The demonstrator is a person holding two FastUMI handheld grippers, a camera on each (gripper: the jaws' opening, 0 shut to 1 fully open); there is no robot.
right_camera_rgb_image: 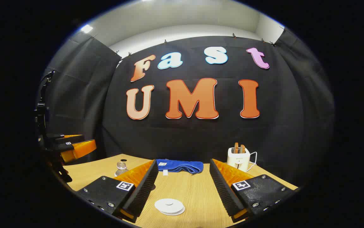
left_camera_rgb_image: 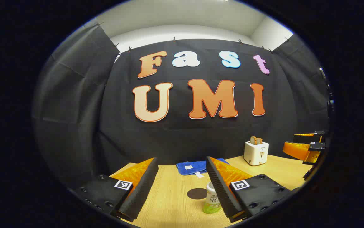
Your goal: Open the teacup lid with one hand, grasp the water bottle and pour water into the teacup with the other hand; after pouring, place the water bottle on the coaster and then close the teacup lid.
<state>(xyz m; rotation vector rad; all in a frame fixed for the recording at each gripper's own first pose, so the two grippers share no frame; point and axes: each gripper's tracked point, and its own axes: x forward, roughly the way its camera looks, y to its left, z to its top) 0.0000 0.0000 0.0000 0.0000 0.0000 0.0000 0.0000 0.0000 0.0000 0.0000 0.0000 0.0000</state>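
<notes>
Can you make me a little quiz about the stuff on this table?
1. True or false: the small clear plastic water bottle with a green label is standing upright on the light wooden table.
2. What sits in the slots of the white toaster?
A. toast slices
B. a spoon
C. nothing
3. Fill in: in the right gripper view, the round white teacup lid lies ahead of the right gripper, whose fingers are ____.

Key: 1 true. 2 A. 3 open, apart and touching nothing. The left gripper is open too.
</notes>
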